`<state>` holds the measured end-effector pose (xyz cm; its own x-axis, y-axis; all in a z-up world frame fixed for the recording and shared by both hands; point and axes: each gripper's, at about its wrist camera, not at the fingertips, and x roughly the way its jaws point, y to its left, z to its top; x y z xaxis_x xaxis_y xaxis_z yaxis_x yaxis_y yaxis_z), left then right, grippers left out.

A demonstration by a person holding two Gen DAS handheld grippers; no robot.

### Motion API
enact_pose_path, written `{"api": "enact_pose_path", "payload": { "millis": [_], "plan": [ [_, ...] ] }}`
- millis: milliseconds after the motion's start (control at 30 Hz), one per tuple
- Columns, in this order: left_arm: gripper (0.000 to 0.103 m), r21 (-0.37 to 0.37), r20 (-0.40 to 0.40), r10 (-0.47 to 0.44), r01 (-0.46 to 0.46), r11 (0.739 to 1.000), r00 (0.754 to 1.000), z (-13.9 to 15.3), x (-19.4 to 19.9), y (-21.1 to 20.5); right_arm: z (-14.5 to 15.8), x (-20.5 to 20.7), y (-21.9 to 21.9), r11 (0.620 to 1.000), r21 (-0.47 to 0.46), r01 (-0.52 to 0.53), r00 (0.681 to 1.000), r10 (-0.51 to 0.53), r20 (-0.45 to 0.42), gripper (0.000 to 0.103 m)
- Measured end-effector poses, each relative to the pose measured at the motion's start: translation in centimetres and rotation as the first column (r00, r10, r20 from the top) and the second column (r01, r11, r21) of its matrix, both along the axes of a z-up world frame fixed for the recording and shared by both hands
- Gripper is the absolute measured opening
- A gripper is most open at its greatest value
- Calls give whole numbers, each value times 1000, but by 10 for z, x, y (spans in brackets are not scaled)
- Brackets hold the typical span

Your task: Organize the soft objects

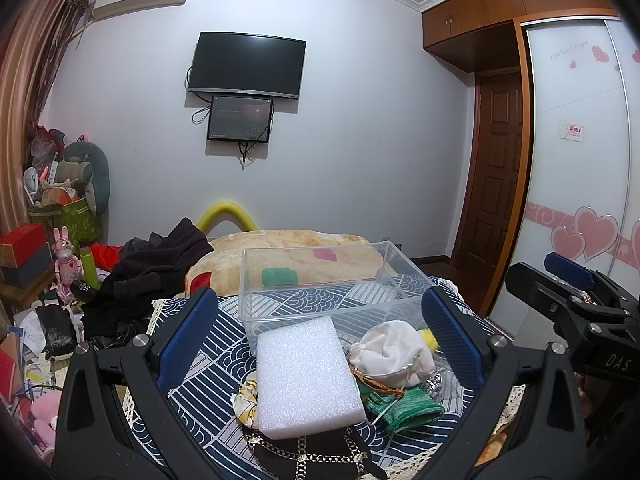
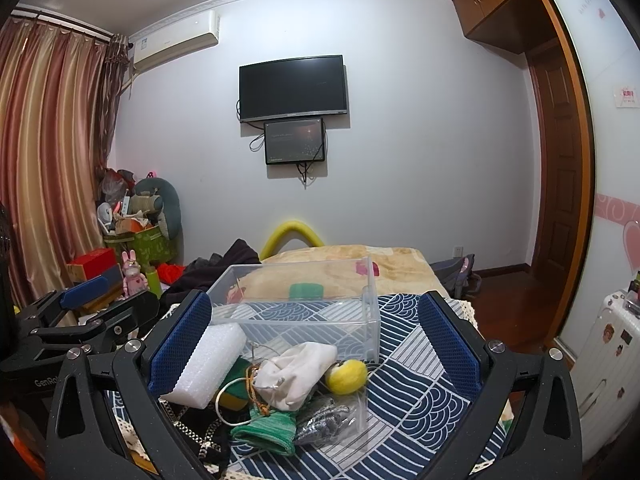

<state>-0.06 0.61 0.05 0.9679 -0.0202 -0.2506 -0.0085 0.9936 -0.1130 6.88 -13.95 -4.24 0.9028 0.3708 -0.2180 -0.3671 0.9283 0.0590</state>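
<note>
A pile of soft things lies on the blue patterned cloth (image 1: 208, 360) in front of a clear plastic box (image 1: 320, 280). In it are a white foam block (image 1: 304, 376), a white drawstring pouch (image 1: 394, 354), a green knit piece (image 1: 404, 410), a yellow ball (image 2: 346, 376) and a black piece with gold chain (image 1: 312, 456). My left gripper (image 1: 320, 344) is open around the foam block and pouch, above them. My right gripper (image 2: 316, 344) is open over the same pile; the box (image 2: 296, 304) stands empty behind it.
Dark clothes (image 1: 160, 264) lie heaped on the bed to the left. A beige blanket (image 1: 296, 252) lies behind the box. Cluttered boxes and toys (image 1: 60, 240) stand at the left wall. A white suitcase (image 2: 608, 352) stands at the right by the wardrobe.
</note>
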Motion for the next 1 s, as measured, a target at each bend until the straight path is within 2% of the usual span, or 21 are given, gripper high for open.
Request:
{"api": "enact_pose_path", "payload": {
  "millis": [767, 1000],
  "plan": [
    [103, 0, -2, -4, 4, 1000, 1000, -1, -1, -1, -1, 0, 1, 1000, 5, -12, 1000, 12, -6, 103],
    [103, -4, -29, -13, 13, 1000, 999, -7, 8, 3, -8, 12, -4, 1000, 16, -10, 999, 11, -47, 103]
  ]
}}
